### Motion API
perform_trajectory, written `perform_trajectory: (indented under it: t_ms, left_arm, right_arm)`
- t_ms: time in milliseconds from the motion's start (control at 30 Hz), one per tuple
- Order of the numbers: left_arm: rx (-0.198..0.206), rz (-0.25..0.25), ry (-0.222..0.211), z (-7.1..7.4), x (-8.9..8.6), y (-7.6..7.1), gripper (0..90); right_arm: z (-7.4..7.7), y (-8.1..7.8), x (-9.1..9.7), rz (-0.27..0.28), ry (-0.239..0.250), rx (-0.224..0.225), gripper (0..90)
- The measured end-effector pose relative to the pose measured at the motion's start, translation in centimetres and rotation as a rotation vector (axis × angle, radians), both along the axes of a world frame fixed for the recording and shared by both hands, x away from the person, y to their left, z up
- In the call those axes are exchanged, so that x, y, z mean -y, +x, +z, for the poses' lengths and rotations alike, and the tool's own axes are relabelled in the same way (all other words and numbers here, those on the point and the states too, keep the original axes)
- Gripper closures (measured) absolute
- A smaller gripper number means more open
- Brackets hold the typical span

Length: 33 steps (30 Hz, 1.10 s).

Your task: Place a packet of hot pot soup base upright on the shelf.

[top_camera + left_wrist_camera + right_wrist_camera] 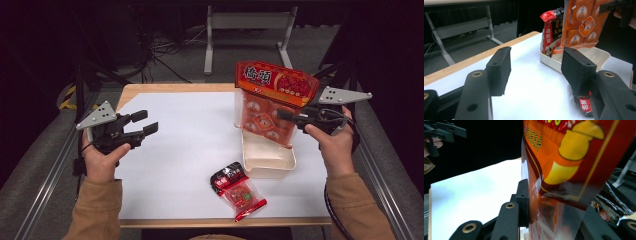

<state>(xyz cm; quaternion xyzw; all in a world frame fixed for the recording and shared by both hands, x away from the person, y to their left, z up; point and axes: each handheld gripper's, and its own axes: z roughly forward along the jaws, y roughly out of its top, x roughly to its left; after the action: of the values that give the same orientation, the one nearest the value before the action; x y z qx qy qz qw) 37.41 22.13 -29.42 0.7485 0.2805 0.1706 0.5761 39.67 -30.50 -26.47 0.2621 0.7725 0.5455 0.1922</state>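
1. The right gripper [287, 116] pinches the big orange snack bag [272, 100] upright at the far end of the white tub [267, 162], at two o'clock on the table [165, 150]; it looks nearly packed.
2. The small red packet [237, 190] lies outside at five o'clock.
3. The left gripper [145, 122], at nine o'clock, is spread and empty.

Dim room: grey carpet floor [190, 65], tangled cables [160, 50], grey metal frame [247, 22] (beyond the wooden, white-topped table [170, 90]).

Glossy plastic snack bag [272, 95]
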Motion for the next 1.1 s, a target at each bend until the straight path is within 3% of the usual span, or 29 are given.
perform_trajectory:
  t_ms: [300, 1100]
  left_arm:
    - [-0.006, 0.009, 0.026, -1.1, -0.1, 0.2, 41.6]
    - [-0.038, 0.033, 0.041, -3.8, -0.2, 0.6, 40.0]
  right_arm:
    - [-1.5, -0.4, 0.4, -0.056, 0.017, -0.006, 70.2]
    - [-5.3, -0.3, 0.6, -0.115, 0.027, -0.025, 70.2]
